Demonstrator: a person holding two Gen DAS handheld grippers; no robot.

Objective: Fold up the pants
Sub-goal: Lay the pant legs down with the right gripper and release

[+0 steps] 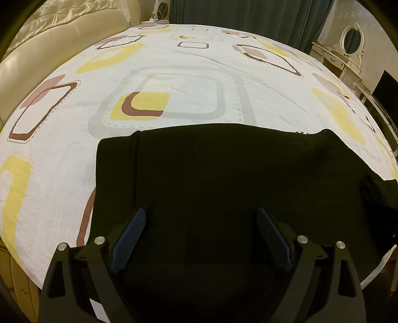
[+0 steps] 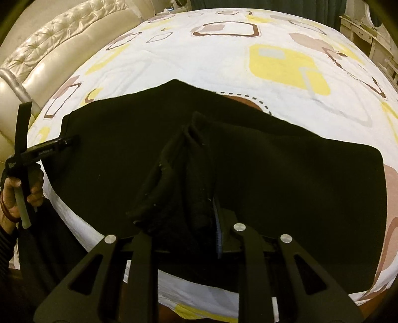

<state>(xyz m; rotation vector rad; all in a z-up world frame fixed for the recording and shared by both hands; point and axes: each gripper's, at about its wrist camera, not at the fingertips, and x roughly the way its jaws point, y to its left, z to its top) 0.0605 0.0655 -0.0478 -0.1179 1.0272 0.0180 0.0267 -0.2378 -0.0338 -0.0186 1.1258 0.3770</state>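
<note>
Black pants (image 1: 223,169) lie flat on the near part of the bed, folded into a broad dark rectangle. My left gripper (image 1: 201,211) hovers over them with its blue ribbed pads (image 1: 129,236) spread wide apart and nothing pinched between them. In the right wrist view the pants (image 2: 286,169) fill the middle, and a bunched fold of the black cloth (image 2: 184,179) rises up into my right gripper (image 2: 199,213), which is shut on it. The cloth hides most of its pads. A hand (image 2: 15,193) holding the left gripper's handle (image 2: 44,149) shows at the left edge.
The bed sheet (image 1: 174,74) is white with yellow, brown and grey squares. A cream tufted headboard (image 1: 49,32) runs along the left. Dark curtains (image 1: 248,15) hang behind the bed, and a white dressing table with an oval mirror (image 1: 348,49) stands at the right.
</note>
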